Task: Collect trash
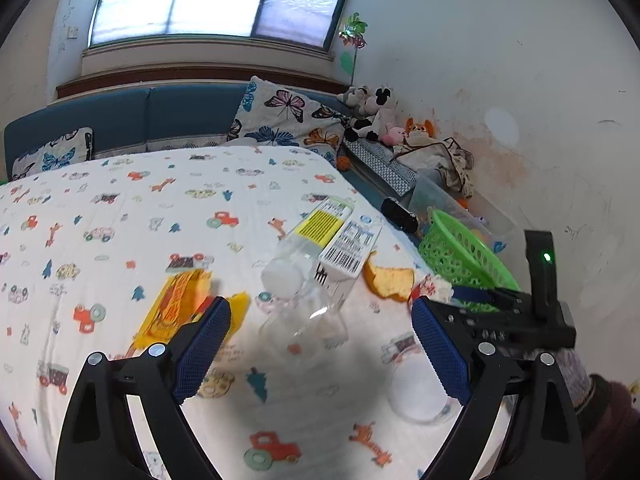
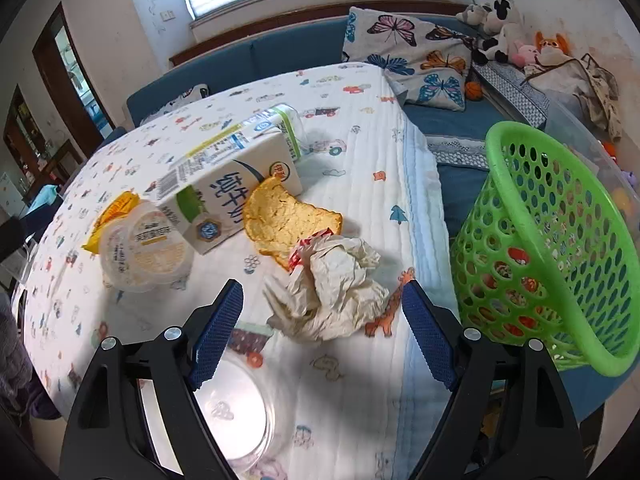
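Note:
Trash lies on a table with a cartoon-print cloth [image 2: 352,92]. My right gripper [image 2: 322,334] is open, its jaws on either side of a crumpled white tissue [image 2: 332,288]. Behind the tissue lie a bread slice [image 2: 280,218], a milk carton [image 2: 232,180] and a clear pudding cup [image 2: 146,248]. A green mesh basket [image 2: 552,240] stands tilted to the right. My left gripper [image 1: 320,344] is open above a clear plastic cup [image 1: 298,304]. A yellow wrapper [image 1: 180,304] lies to its left. The carton [image 1: 348,248], bread [image 1: 390,280] and basket [image 1: 460,256] lie beyond.
A clear empty cup [image 2: 236,404] stands by my right gripper's left finger; it also shows in the left wrist view [image 1: 416,392]. A blue sofa [image 1: 160,116] with butterfly pillows [image 1: 284,120] and plush toys [image 1: 372,112] is behind the table. A clear storage bin [image 1: 448,196] sits by the wall.

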The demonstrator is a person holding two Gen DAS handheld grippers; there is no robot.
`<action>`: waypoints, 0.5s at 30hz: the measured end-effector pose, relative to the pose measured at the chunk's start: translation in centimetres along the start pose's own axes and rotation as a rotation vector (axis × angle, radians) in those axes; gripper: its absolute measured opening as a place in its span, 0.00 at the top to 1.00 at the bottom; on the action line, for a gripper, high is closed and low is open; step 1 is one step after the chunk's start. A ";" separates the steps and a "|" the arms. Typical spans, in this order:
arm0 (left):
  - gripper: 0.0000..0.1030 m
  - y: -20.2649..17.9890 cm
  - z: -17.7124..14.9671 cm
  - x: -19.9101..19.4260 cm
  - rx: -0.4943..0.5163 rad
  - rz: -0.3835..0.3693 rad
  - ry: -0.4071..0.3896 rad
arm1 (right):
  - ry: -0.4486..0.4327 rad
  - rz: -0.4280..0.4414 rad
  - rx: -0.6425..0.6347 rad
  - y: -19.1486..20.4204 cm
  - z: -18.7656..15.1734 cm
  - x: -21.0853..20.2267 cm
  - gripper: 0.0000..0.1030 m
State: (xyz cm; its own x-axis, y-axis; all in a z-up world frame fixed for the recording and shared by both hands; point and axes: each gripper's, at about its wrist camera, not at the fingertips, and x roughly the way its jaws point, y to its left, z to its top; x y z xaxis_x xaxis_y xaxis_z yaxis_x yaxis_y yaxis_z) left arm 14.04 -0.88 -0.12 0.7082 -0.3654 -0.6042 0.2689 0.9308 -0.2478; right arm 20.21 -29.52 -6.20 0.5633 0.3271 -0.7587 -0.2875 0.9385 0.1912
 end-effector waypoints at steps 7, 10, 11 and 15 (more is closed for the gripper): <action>0.14 0.6 -1.9 0.0 0.049 0.029 0.033 | 0.032 -0.010 -0.006 -0.1 0.2 1.7 0.27; 0.14 0.7 -2.3 0.6 0.067 0.038 0.054 | 0.034 -0.011 -0.012 0.1 0.1 1.8 0.37; 0.14 0.7 -2.4 0.8 0.071 0.038 0.060 | 0.037 -0.010 -0.011 0.1 0.0 1.8 0.37; 0.15 0.1 -2.5 1.8 0.117 0.038 0.072 | 0.029 -0.009 -0.006 0.1 -0.2 1.5 0.40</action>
State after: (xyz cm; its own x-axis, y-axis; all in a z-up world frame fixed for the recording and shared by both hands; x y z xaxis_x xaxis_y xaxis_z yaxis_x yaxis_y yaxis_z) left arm 13.76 -1.48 -3.14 0.6717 -0.3261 -0.6652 0.3205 0.9374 -0.1360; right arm 20.88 -28.98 -7.45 0.5428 0.3154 -0.7784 -0.2874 0.9406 0.1808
